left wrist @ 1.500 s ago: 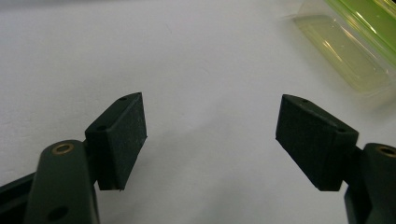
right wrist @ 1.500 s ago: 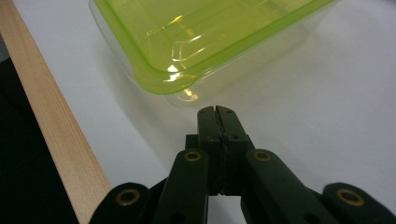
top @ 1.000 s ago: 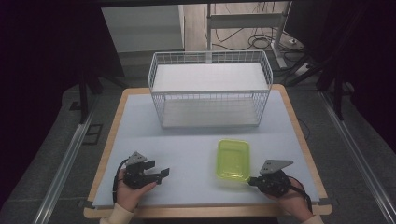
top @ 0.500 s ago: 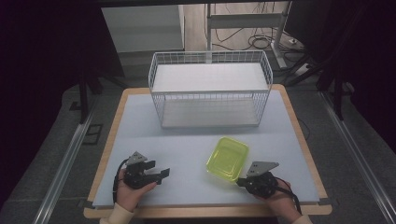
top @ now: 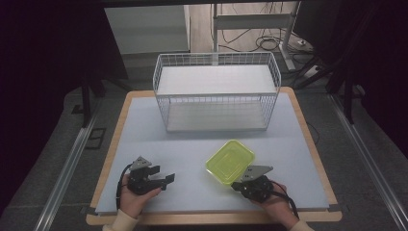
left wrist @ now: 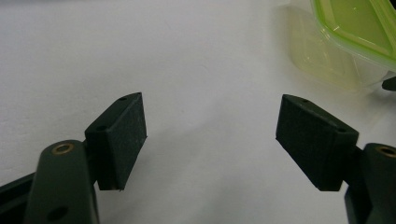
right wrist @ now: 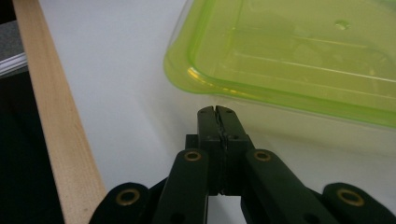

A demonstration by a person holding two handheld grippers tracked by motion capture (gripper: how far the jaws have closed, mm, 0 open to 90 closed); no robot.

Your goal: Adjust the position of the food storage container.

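Dark floor and tangled cables are framing the far side of the room, and the pale blue table (top: 144, 144) with its wooden edge is lying square under the high camera. At twelve o'clock on the table a white wire basket (top: 216, 91) is standing upright. Down toward five o'clock, the green container (top: 231, 161) is sitting turned at an angle, with its near corner aimed at the right gripper (top: 236, 185). That right gripper is resting in the person's hand at the near edge, and its jaws are clenched tight together on nothing; in the right gripper view (right wrist: 217, 112) the joined tips are sitting just at the container's (right wrist: 299, 56) rim, right under the bulge of its corner, though whether they are actually touching it is hard to call. The wooden edge (right wrist: 60, 121) is running past at nine o'clock of that view. Over at seven o'clock on the table, the left gripper (top: 168, 179) is lying in the other hand, pointing toward three o'clock, with its jaws spread wide and released. In the left gripper view (left wrist: 210, 130) bare table is showing between the two black pads (left wrist: 128, 133), and the container (left wrist: 355, 28) is peeking in at one o'clock, well apart from them.
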